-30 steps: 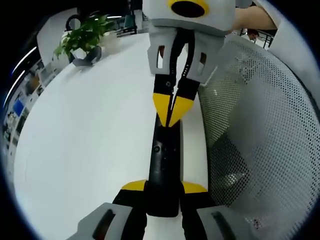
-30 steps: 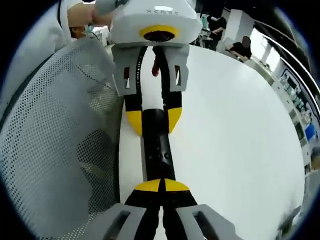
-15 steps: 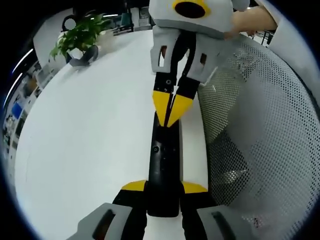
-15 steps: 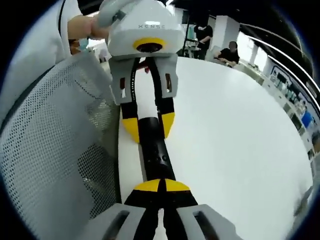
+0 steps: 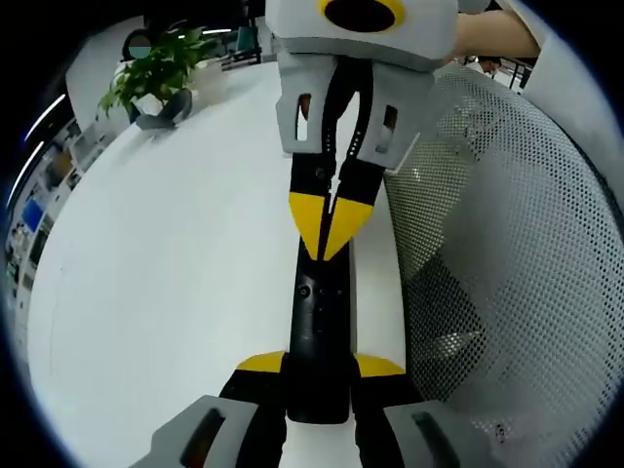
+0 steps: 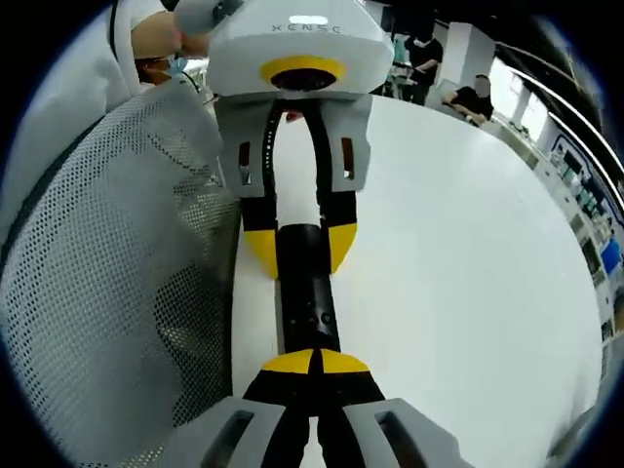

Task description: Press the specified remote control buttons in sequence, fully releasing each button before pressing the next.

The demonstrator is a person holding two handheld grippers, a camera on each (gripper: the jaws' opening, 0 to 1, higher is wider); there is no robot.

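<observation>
**Black remote clamped at one end, closed tips over its buttons**

The long black plastic remote control (image 5: 319,336) lies lengthwise along the edge of the round white surface (image 5: 175,253). In the left gripper view, the left tongs (image 5: 320,369) grip its near end, one yellow tip on each side. The right tongs (image 5: 330,226) point down at its far half, yellow tips pressed together in a narrow wedge, nothing between them; contact with a button cannot be judged. In the right gripper view, the same closed tips (image 6: 314,363) sit over the remote (image 6: 307,307). A white mesh chair back (image 5: 507,253) stands just beside the surface. A potted green plant (image 5: 156,78) sits well apart.
</observation>
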